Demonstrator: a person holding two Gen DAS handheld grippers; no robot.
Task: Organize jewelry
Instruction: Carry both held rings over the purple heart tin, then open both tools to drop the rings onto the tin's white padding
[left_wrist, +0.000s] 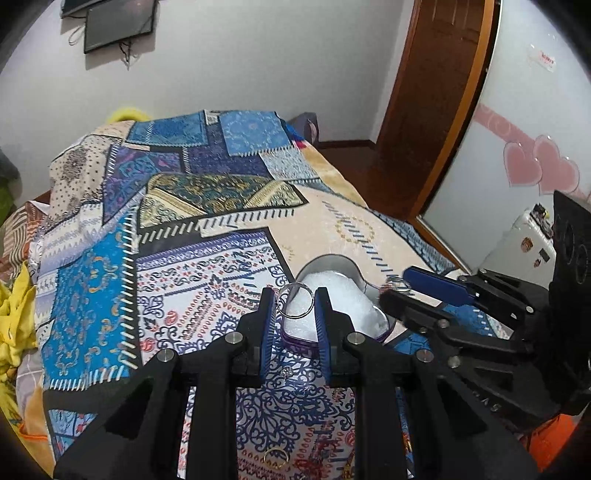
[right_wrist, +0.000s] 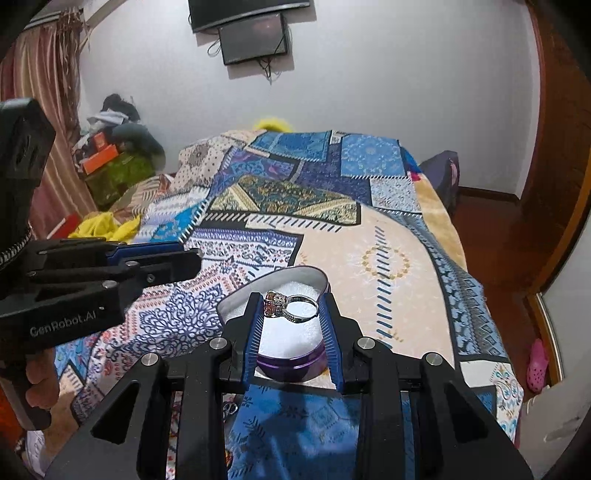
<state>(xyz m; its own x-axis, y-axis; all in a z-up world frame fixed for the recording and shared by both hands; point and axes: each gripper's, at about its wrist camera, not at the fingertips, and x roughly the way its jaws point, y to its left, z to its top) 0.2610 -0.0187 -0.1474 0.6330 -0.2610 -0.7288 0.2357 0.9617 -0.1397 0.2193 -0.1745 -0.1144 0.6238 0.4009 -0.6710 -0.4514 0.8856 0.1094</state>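
Observation:
My left gripper (left_wrist: 295, 295) is shut on a plain silver ring (left_wrist: 295, 316), which stands upright between its blue pads. Just behind it on the bed sits a purple heart-shaped box (left_wrist: 295, 341) lined with white foam. My right gripper (right_wrist: 291, 299) is shut on a silver ring with an orange-pink stone (right_wrist: 275, 302) and holds it over the open box (right_wrist: 291, 363). The left wrist view shows the right gripper (left_wrist: 397, 284) coming in from the right with its ring (left_wrist: 402, 285) beside the box. In the right wrist view the left gripper (right_wrist: 192, 254) reaches in from the left.
A patchwork bedspread (left_wrist: 207, 258) covers the bed. Loose on it near me lie a gold ring (left_wrist: 275, 458) and small silver pieces (left_wrist: 286, 371). A brown door (left_wrist: 436, 110) and a white cabinet (left_wrist: 517, 247) stand to the right. Piled clothes and boxes (right_wrist: 110, 162) lie far left.

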